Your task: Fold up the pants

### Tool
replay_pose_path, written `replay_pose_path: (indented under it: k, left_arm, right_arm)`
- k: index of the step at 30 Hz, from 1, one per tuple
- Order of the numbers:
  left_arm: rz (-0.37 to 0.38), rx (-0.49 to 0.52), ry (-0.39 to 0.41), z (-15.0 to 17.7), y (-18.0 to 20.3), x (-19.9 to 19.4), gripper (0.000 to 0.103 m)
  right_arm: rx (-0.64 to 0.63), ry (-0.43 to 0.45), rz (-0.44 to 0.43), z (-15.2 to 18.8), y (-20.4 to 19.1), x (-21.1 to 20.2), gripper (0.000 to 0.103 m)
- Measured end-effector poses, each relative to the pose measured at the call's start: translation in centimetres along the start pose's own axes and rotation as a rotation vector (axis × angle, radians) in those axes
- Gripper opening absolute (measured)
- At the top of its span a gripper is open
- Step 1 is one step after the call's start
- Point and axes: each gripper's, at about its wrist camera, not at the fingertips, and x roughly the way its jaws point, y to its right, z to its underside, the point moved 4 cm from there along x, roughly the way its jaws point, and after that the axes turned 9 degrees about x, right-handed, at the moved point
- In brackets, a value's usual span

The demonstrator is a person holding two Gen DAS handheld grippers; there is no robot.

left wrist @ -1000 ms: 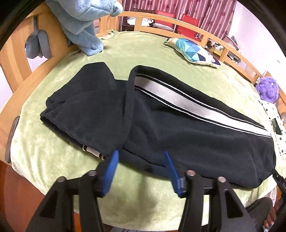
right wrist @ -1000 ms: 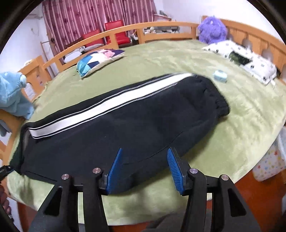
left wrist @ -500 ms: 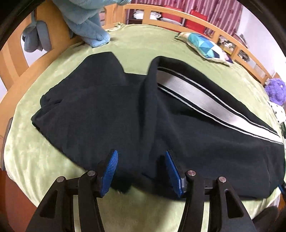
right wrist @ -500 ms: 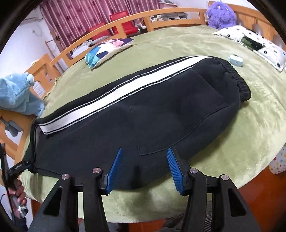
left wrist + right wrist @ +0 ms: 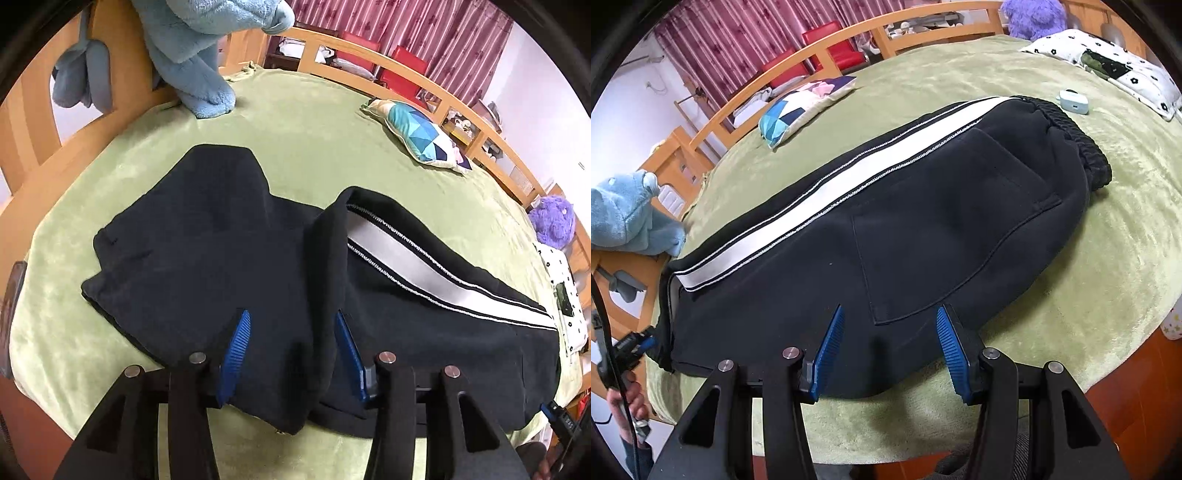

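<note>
Black pants (image 5: 229, 258) with a white side stripe (image 5: 424, 273) lie flat on a green blanket (image 5: 314, 140); the leg ends are folded back over the legs at the left. My left gripper (image 5: 291, 325) is open, low over the near edge at that fold. In the right wrist view the pants (image 5: 923, 221) show their waistband (image 5: 1082, 147) at the right and a back pocket. My right gripper (image 5: 890, 325) is open, low over the near edge below the pocket.
A blue plush toy (image 5: 199, 55) hangs on the wooden bed rail (image 5: 33, 122) at the left. A patterned pillow (image 5: 421, 136) lies at the back. A purple plush (image 5: 1034, 18), a spotted pillow (image 5: 1108, 62) and a small blue case (image 5: 1073, 100) lie at the right.
Both grippers have moved forward and down towards the near edge of the pants, still open. The pants have not visibly changed shape in the last half second.
</note>
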Motion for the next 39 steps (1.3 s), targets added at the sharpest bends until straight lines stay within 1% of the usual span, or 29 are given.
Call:
replay_pose_path:
  k: [3, 6, 7, 8, 10, 11, 12, 13, 14, 15, 16, 17, 18, 19, 20, 22, 24, 26, 28, 29, 30, 31, 32, 34, 36, 37, 39]
  left_arm:
    - [0.064, 0.020, -0.040, 0.6, 0.9, 0.7, 0.056]
    - [0.088, 0.062, -0.077, 2.0, 3.0, 1.9, 0.062]
    - [0.080, 0.077, -0.091, 2.4, 3.6, 2.4, 0.063]
    - [0.057, 0.097, -0.105, 2.8, 4.2, 3.1, 0.063]
    - [-0.047, 0.136, -0.085, 2.9, 4.7, 4.0, 0.063]
    - [-0.128, 0.151, -0.082, 2.7, 4.5, 4.4, 0.061]
    - [-0.207, 0.148, -0.077, 2.3, 3.8, 4.6, 0.045]
    - [-0.218, 0.134, -0.067, 1.8, 3.3, 4.7, 0.019]
    - [-0.153, 0.099, -0.058, 1.0, 2.4, 4.6, 0.009]
    - [-0.120, 0.071, -0.049, 0.4, 1.9, 4.5, 0.008]
    - [-0.109, 0.052, -0.032, -0.3, 1.4, 4.2, 0.008]
    - [-0.127, 0.053, -0.008, -1.2, 0.8, 3.8, 0.008]
    - [-0.173, 0.070, 0.029, -2.7, 0.2, 3.2, 0.008]
    - [-0.192, 0.074, 0.047, -3.5, -0.1, 3.0, 0.007]
    - [-0.209, 0.064, 0.075, -5.2, -0.9, 2.6, 0.007]
    - [-0.225, 0.041, 0.094, -7.4, -2.2, 2.7, 0.007]
    - [-0.261, 0.021, 0.110, -9.8, -3.7, 3.2, 0.007]
    - [-0.266, 0.008, 0.108, -11.9, -4.2, 3.8, 0.008]
    - [-0.284, 0.005, 0.085, -13.5, -4.5, 4.5, 0.012]
    - [-0.319, 0.007, 0.061, -14.2, -4.2, 5.0, 0.013]
    - [-0.355, 0.010, 0.038, -14.5, -3.9, 5.2, 0.029]
    - [-0.390, 0.014, 0.019, -14.5, -3.6, 5.3, 0.053]
    - [-0.409, 0.021, 0.017, -14.5, -2.9, 5.3, 0.060]
    - [-0.384, 0.036, 0.043, -14.3, -1.9, 4.9, 0.062]
    - [-0.370, 0.049, 0.044, -13.9, -0.8, 4.8, 0.064]
    - [-0.359, 0.049, 0.044, -13.8, -0.4, 4.7, 0.064]
    - [-0.300, 0.044, 0.047, -13.0, 1.0, 4.3, 0.064]
  right_arm:
    - [-0.013, 0.003, 0.012, 0.1, -0.2, 0.1, 0.052]
    - [-0.015, 0.002, 0.020, 0.2, -0.3, 0.2, 0.052]
    - [-0.014, 0.002, 0.022, 0.2, -0.2, 0.2, 0.052]
    - [-0.013, 0.001, 0.023, 0.2, -0.2, 0.2, 0.052]
    - [-0.012, 0.000, 0.029, 0.2, -0.1, 0.3, 0.052]
    - [-0.012, 0.001, 0.032, 0.2, -0.1, 0.3, 0.052]
    - [-0.012, 0.002, 0.033, 0.2, -0.1, 0.3, 0.052]
    - [-0.011, 0.005, 0.035, 0.2, -0.1, 0.2, 0.052]
    - [-0.010, 0.008, 0.037, 0.2, 0.0, 0.2, 0.052]
    - [-0.007, 0.009, 0.037, 0.1, 0.1, 0.1, 0.052]
    - [-0.003, 0.009, 0.036, 0.1, 0.1, 0.1, 0.052]
    - [0.000, 0.009, 0.037, 0.0, 0.2, 0.1, 0.052]
    - [0.003, 0.008, 0.039, 0.0, 0.2, 0.2, 0.052]
    - [0.005, 0.006, 0.039, -0.1, 0.2, 0.2, 0.052]
    - [0.005, 0.005, 0.044, -0.2, 0.2, 0.2, 0.052]
    - [0.001, 0.014, 0.051, -0.4, 0.3, -0.1, 0.052]
    - [0.007, 0.027, 0.051, -0.9, 0.4, -0.4, 0.052]
    - [0.015, 0.043, 0.066, -1.5, 0.7, -0.7, 0.052]
    - [0.015, 0.073, 0.102, -2.6, 1.3, -1.3, 0.052]
    - [0.012, 0.088, 0.125, -3.0, 1.6, -1.6, 0.052]
    - [0.011, 0.108, 0.160, -3.8, 2.2, -2.1, 0.052]
    - [0.015, 0.118, 0.179, -4.2, 2.7, -2.4, 0.052]
    - [0.026, 0.130, 0.203, -4.9, 3.5, -2.8, 0.053]
    - [0.074, 0.156, 0.234, -6.3, 5.6, -3.8, 0.067]
    - [0.129, 0.175, 0.237, -7.5, 7.9, -4.2, 0.074]
    - [0.160, 0.171, 0.231, -8.0, 9.0, -4.1, 0.076]
    - [0.208, 0.133, 0.200, -9.1, 11.1, -3.1, 0.076]
